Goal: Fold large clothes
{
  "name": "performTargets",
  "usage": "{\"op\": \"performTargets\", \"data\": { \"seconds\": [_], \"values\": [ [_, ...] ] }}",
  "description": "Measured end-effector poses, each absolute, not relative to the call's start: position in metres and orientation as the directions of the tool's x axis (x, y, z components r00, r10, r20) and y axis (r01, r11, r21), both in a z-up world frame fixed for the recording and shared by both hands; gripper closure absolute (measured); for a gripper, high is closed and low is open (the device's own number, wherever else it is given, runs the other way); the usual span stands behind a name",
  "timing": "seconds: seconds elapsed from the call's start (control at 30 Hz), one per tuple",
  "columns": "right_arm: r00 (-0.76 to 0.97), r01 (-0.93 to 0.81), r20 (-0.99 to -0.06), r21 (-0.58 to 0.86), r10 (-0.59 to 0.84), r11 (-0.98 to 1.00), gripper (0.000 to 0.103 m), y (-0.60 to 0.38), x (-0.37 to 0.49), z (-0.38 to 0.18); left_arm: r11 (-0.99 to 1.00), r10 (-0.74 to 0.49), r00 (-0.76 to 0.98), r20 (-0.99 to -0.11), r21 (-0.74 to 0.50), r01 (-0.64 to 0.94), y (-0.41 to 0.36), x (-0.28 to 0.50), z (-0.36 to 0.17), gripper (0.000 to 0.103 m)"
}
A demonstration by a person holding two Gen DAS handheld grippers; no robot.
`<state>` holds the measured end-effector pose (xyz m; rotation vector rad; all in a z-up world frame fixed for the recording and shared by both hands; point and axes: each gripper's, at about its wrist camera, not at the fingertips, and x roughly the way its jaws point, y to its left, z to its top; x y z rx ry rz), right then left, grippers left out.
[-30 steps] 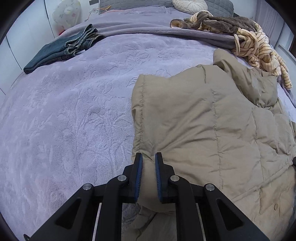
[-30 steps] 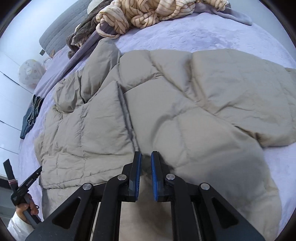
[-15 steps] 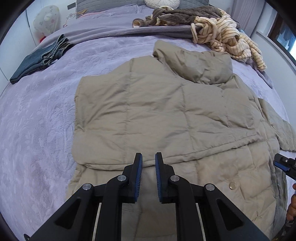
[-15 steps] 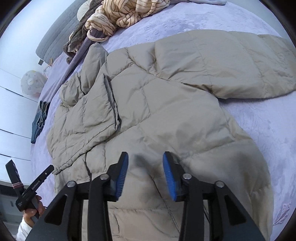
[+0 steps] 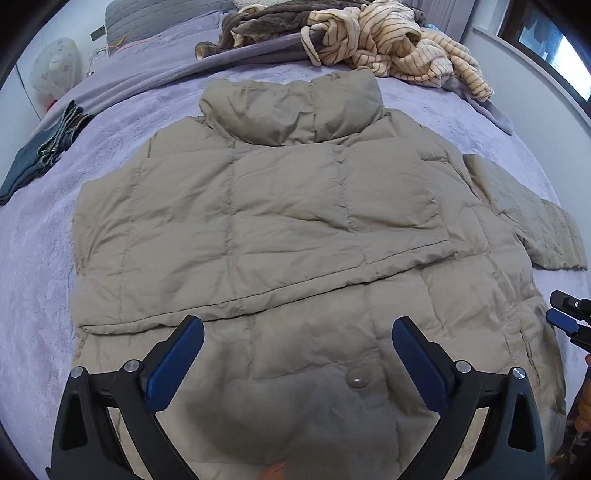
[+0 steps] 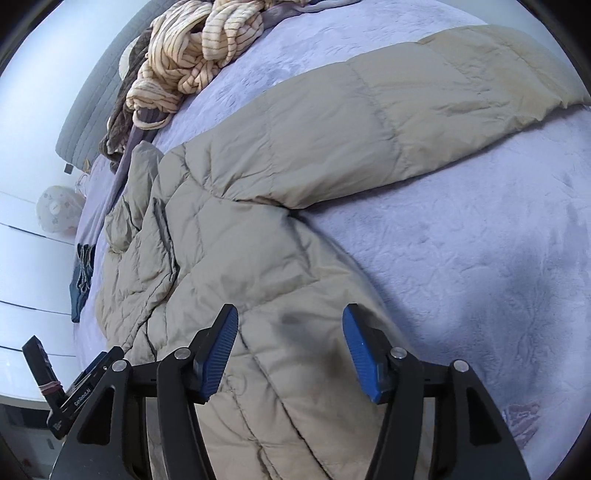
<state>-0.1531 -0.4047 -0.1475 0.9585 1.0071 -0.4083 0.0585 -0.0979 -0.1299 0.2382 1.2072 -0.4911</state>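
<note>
Blue-padded and spreading wide, our left gripper (image 5: 295,363) is hovering over the lower front of the beige puffer jacket (image 5: 288,229), its jaws opening with nothing clamped between them, only quilted fabric and a round snap button (image 5: 356,378) lying beneath the gap. We are holding our right gripper (image 6: 290,350) over the jacket's hem edge, where the fabric meets the lavender bedspread (image 6: 480,258); its jaws are also opening, and the pads are pressing on nothing. We are seeing the jacket lying flat across the bed, one side folded over its middle so that a straight folded edge is running across the chest. Further out, its one unfolded sleeve (image 6: 406,110) is stretching away over the bedspread, and the collar (image 5: 291,107) is lying at the far end of the garment. Beyond the jacket, we are looking at folded jeans (image 5: 40,158) off near one edge of the bed, and a heap of cream striped clothing (image 5: 391,48) piled beside a brown garment (image 5: 258,26) near the grey headboard (image 6: 92,110).
</note>
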Motion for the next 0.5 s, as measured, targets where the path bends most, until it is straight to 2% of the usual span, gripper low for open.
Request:
{"op": "performTargets", "data": {
  "seconds": [0.03,0.1,0.2,0.27,0.5],
  "values": [
    [0.515,0.688,-0.849,0.494,0.122,0.532,0.037,-0.410,-0.159,-0.148,0.867,-0.242,0.253,-0.937,-0.092,0.490,-0.105,0.057,-0.131,0.001],
    [0.538,0.697,-0.836,0.512,0.107,0.502,0.019,-0.423,-0.170,-0.149,0.856,-0.250,0.221,-0.943,-0.108,0.506,-0.118,0.053,-0.135,0.001],
    [0.581,0.702,-0.809,0.556,0.093,0.445,0.015,-0.445,-0.187,-0.151,0.832,-0.264,0.179,-0.948,-0.130,0.539,-0.140,0.042,-0.140,0.001],
    [0.609,0.703,-0.789,0.584,0.080,0.404,0.000,-0.458,-0.198,-0.154,0.824,-0.266,0.170,-0.949,-0.132,0.552,-0.155,0.035,-0.140,0.001],
    [0.640,0.732,-0.767,0.627,0.049,0.265,0.000,-0.504,-0.226,-0.171,0.800,-0.276,0.158,-0.948,-0.135,0.584,-0.202,0.016,-0.140,0.001]
  ]
}}
